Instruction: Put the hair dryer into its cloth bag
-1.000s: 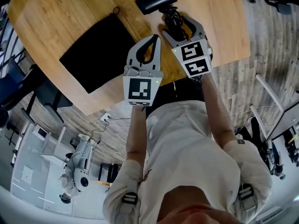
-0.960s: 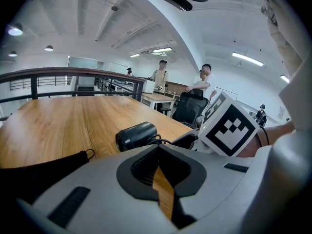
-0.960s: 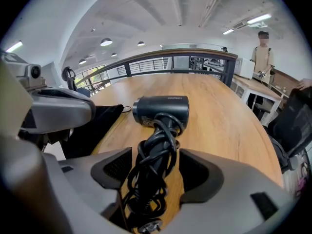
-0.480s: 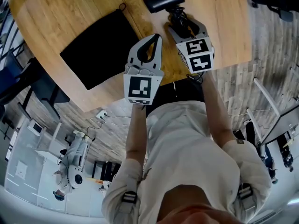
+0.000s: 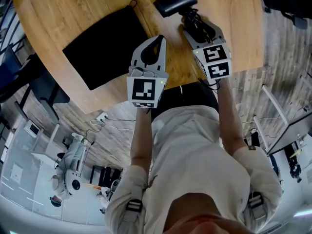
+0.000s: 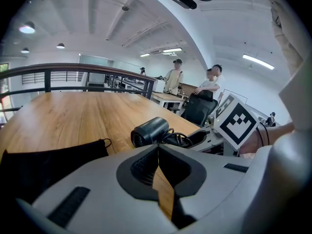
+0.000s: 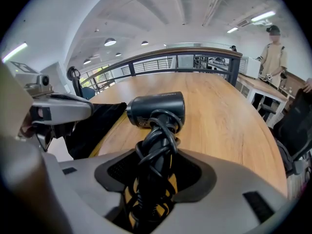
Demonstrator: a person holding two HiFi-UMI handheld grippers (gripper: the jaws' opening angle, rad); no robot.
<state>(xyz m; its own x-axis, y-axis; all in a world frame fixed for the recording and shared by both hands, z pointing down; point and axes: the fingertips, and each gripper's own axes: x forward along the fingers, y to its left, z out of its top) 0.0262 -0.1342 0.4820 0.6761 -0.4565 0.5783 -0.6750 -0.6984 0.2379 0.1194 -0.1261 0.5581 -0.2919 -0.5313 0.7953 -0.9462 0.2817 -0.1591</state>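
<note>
— What's the surface like?

— A rounded worktop (image 5: pixel 73 13) of pale wood with a clear grain. The cloth bag (image 5: pixel 105 48) lies flat on it, black, towards the left. The hair dryer (image 5: pixel 175 1) rests on the wood further out and to the right, apart from the bag.

— And the hands?

— The right gripper (image 5: pixel 199 27) has its fingers either side of the dryer's handle, which is wrapped in its cord (image 7: pixel 156 140). They have just been closing, but wood shows on both sides of the handle, so they aren't clamping it. The left gripper (image 5: pixel 157 39) hovers over the near edge, just beside the bag's right side, its fingers closed tip to tip with nothing between them.

— The room?

— A wood-plank floor (image 5: pixel 248 82) below the worktop. A dark railing (image 7: pixel 195 57) runs behind its far edge, under a white ceiling with lamps (image 7: pixel 111 42). People (image 6: pixel 173 79) stand by other tables in the background.
</note>
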